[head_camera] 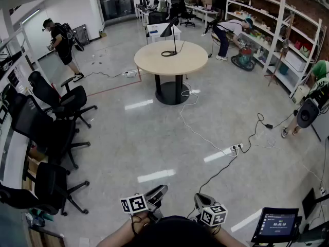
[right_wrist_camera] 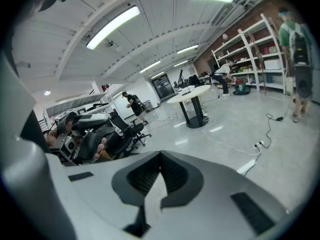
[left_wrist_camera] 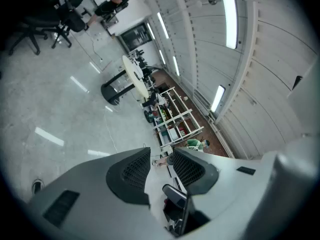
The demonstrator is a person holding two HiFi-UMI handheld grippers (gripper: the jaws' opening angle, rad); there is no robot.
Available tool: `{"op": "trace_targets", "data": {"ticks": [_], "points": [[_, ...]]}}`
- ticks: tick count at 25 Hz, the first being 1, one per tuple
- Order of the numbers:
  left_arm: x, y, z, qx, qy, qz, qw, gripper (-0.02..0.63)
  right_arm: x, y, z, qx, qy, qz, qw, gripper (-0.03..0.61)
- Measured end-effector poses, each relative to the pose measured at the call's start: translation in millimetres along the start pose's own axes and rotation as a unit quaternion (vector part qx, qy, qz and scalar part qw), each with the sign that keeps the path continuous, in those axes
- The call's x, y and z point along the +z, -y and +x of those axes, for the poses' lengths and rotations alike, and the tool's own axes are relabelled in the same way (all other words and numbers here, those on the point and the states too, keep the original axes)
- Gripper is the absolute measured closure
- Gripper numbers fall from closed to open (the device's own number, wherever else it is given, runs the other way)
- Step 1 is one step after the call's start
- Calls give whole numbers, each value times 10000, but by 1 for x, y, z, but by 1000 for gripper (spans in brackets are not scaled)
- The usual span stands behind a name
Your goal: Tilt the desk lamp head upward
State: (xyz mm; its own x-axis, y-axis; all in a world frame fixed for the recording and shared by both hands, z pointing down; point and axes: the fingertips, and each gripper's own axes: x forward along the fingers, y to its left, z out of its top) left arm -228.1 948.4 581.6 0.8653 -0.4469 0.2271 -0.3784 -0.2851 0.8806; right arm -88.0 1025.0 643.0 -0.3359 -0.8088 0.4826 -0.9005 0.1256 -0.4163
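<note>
1. Open glossy floor [head_camera: 154,138] ahead of me. Office chairs [head_camera: 51,133] on the left, cable and power strip [head_camera: 236,147] on the right.
2. Desk lamp [head_camera: 169,30] stands on the round table [head_camera: 154,66], well apart from both grippers.
3. My left gripper [left_wrist_camera: 159,166]: jaws apart, empty. Right gripper [right_wrist_camera: 160,156]: jaws together, empty.

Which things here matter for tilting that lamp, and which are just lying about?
For the job: lamp, table, left hand-held gripper, right hand-held gripper.
Just lying about: chairs, shelves, power strip, screen.
</note>
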Motion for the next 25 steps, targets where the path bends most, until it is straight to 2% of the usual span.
{"op": "trace_targets", "data": {"ticks": [17,25], "points": [[-1,16,4,-132,69,64,9999,465,7,6,-13,-1,149,-35,9999,574],[-15,10,0,-14,128,-109,9999,465,-5,15,-21,-8,80,275,9996,574]]}}
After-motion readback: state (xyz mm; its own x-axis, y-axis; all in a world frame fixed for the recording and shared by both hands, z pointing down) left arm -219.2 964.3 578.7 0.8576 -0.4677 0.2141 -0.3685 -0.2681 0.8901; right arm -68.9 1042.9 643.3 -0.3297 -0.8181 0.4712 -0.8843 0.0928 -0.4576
